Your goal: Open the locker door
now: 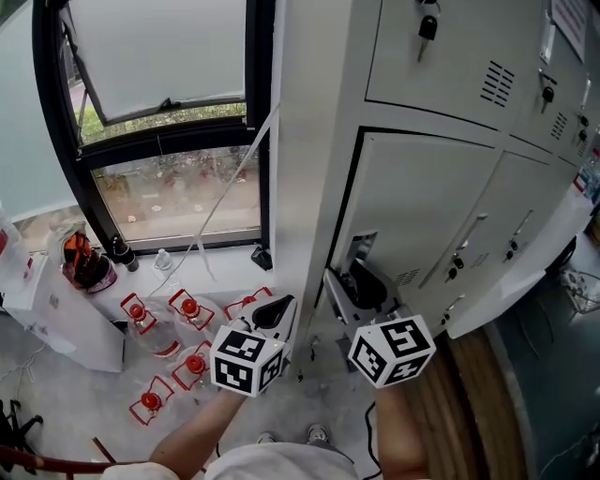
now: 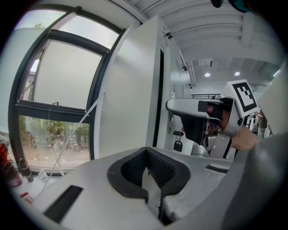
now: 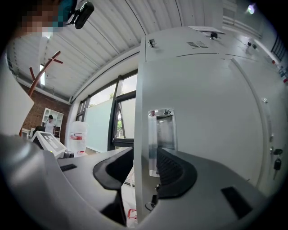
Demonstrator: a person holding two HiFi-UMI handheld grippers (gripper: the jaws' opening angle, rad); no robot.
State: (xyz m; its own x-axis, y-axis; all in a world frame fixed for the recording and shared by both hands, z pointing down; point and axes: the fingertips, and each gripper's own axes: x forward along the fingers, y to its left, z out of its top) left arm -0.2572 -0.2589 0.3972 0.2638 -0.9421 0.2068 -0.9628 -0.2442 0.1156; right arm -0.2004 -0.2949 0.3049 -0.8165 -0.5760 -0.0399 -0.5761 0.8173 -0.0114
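Observation:
The lower locker door (image 1: 422,206) stands slightly ajar, with a dark gap down its left edge. My right gripper (image 1: 364,281) points level at that edge and is open. In the right gripper view the door's edge (image 3: 143,134) stands between the jaws of the right gripper (image 3: 144,168), and the chrome recessed handle (image 3: 161,139) lies just inside the right pad. My left gripper (image 1: 272,311) hangs to the left, beside the cabinet's white side panel (image 2: 130,99). That left gripper (image 2: 150,173) is shut with nothing in it. The right gripper (image 2: 216,117) also shows in the left gripper view.
A dark-framed window (image 1: 159,112) fills the left. Several red-capped water bottles (image 1: 187,309) stand on the floor below it, beside a white box (image 1: 66,319). Keys hang in the upper lockers (image 1: 427,26). More locker doors (image 1: 525,234) run off to the right.

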